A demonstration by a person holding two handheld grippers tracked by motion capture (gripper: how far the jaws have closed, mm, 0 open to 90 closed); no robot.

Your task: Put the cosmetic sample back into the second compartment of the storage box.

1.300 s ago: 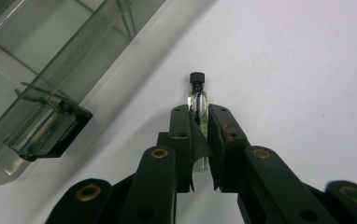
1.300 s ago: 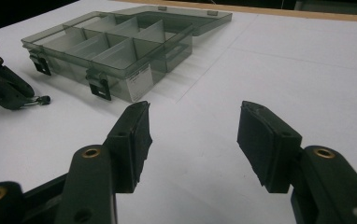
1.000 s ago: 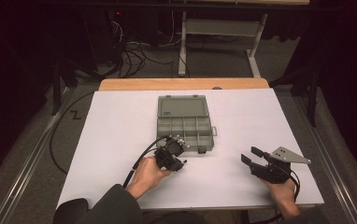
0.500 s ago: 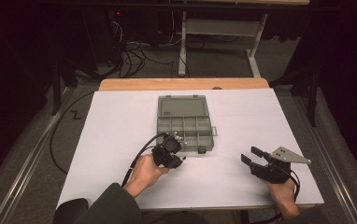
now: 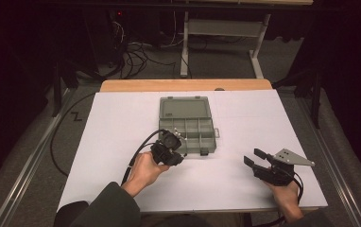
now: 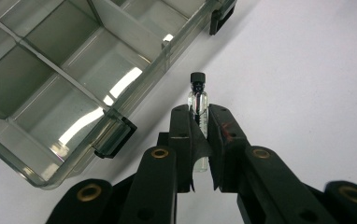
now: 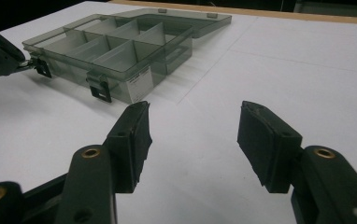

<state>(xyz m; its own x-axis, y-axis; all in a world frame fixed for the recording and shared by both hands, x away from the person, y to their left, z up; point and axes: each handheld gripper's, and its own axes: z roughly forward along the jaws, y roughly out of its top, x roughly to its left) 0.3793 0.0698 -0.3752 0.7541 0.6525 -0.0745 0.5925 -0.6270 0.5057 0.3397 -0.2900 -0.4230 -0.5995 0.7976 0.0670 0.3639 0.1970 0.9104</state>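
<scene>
A clear grey compartment box (image 5: 168,124) lies open in the middle of the white table, its lid (image 5: 184,107) flat behind it. My left gripper (image 6: 199,112) is shut on a small glass vial (image 6: 198,95) with a black cap. It holds the vial just outside the box's near left corner (image 6: 113,135), over the table. From above, the left gripper (image 5: 171,146) sits at the box's front left edge. My right gripper (image 5: 253,157) rests at the front right of the table, open, nothing between its pads (image 7: 134,135). The box (image 7: 120,46) lies ahead of it.
The white sheet (image 5: 122,118) covers the table, with a wooden strip (image 5: 183,85) at the far edge. Cables (image 5: 141,156) trail from the left gripper toward the person's sleeve. A metal stand (image 5: 216,28) and floor wiring lie beyond the table.
</scene>
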